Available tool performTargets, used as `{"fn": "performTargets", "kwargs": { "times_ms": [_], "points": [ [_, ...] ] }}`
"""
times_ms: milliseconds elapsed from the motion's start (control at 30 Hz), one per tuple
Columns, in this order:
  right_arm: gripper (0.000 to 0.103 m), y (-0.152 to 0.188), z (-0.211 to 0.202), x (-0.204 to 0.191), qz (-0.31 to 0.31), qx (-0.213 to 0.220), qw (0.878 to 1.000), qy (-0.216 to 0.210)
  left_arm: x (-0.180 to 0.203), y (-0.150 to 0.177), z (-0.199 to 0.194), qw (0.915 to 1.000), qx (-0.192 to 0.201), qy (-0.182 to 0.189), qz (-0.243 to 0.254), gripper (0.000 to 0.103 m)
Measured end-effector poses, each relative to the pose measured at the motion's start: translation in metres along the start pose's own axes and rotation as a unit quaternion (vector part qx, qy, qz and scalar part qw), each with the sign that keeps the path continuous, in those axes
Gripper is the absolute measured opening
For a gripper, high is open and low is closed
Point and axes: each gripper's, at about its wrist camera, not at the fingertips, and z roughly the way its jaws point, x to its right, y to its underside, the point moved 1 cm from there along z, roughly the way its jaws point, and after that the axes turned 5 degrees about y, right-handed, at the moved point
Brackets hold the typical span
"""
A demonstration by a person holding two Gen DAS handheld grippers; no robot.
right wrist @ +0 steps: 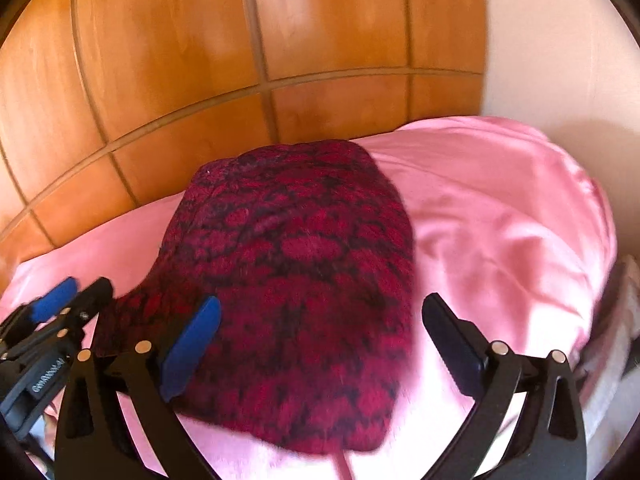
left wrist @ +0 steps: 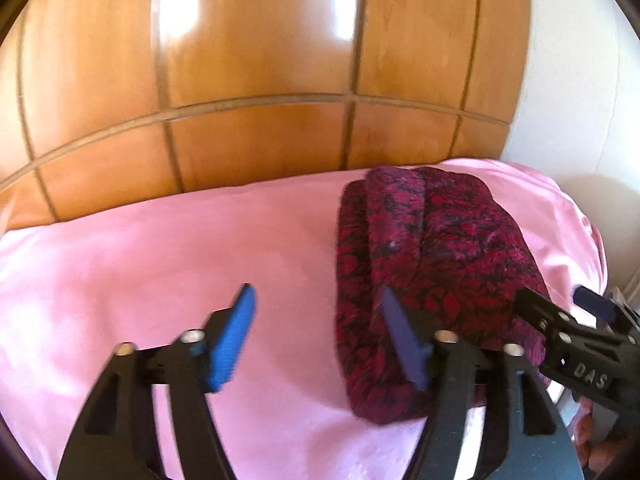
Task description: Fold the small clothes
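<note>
A dark red and black patterned knit garment (left wrist: 432,268) lies folded in a thick bundle on a pink sheet (left wrist: 160,264). It also shows in the right wrist view (right wrist: 304,280). My left gripper (left wrist: 320,332) is open and empty, just above the sheet, its right finger at the bundle's left edge. My right gripper (right wrist: 320,344) is open and empty, its jaws spread above the near part of the bundle. The right gripper shows at the right edge of the left wrist view (left wrist: 568,320). The left gripper shows at the left edge of the right wrist view (right wrist: 60,304).
A glossy wooden panelled headboard (left wrist: 256,80) rises right behind the pink sheet. A white wall (left wrist: 580,100) stands to the right. The sheet's right edge (right wrist: 592,248) drops off near the wall, with pale fabric below it.
</note>
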Motion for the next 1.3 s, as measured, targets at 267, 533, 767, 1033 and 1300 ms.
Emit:
{"fn": "performTargets", "kwargs": {
  "times_ms": [267,533,767,1033,1300],
  "points": [
    [0.101,0.035,-0.042,-0.024,-0.032,0.038,0.998,0.044,-0.016,0.019,-0.038,0.9992,0.021,-0.019,-0.026,0.082],
    [0.101,0.039,-0.06,-0.032,-0.014,0.064,0.996,0.06,-0.017,0.033,-0.058,0.9986,0.031,-0.037,-0.022,0.093],
    [0.101,0.042,-0.067,-0.034,-0.012,0.072,0.996,0.061,-0.019,0.038,-0.066,0.9984,0.031,-0.04,-0.025,0.097],
    [0.101,0.047,-0.066,-0.038,-0.015,0.064,0.996,0.054,-0.022,0.041,-0.07,0.9984,0.028,-0.042,-0.026,0.099],
    [0.101,0.048,-0.066,-0.039,-0.017,0.069,0.996,0.054,-0.024,0.04,-0.068,0.9984,0.025,-0.045,-0.022,0.099]
  ]
}}
